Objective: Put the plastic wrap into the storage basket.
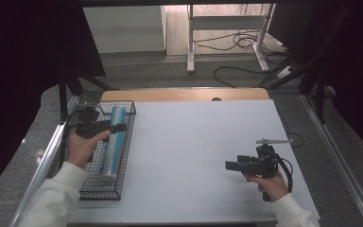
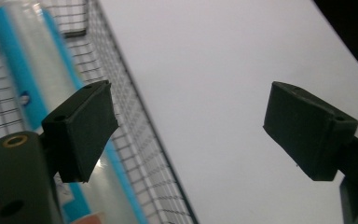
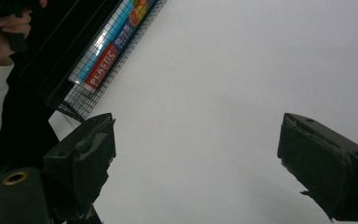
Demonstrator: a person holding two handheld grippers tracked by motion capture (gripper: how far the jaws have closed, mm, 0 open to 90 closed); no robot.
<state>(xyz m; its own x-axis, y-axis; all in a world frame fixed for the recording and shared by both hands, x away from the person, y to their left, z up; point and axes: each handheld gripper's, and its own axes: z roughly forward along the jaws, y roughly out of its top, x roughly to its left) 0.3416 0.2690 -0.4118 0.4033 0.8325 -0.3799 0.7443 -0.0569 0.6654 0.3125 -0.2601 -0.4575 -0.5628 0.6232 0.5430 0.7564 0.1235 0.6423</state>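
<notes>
Release looks finished: left gripper [image 1: 121, 126] hovers open-jawed and empty over the roll [image 1: 112, 142] in the wire basket [image 1: 128, 137], right gripper [image 1: 230, 165] open, so withdrawal seems next.

open white tabletop [image 1: 194, 151], wire basket [image 1: 128, 124] left

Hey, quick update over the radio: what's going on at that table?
Left gripper open above the roll, jaws empty. Roll lies in wire basket. Right gripper open, empty. Nothing in the way.
</notes>
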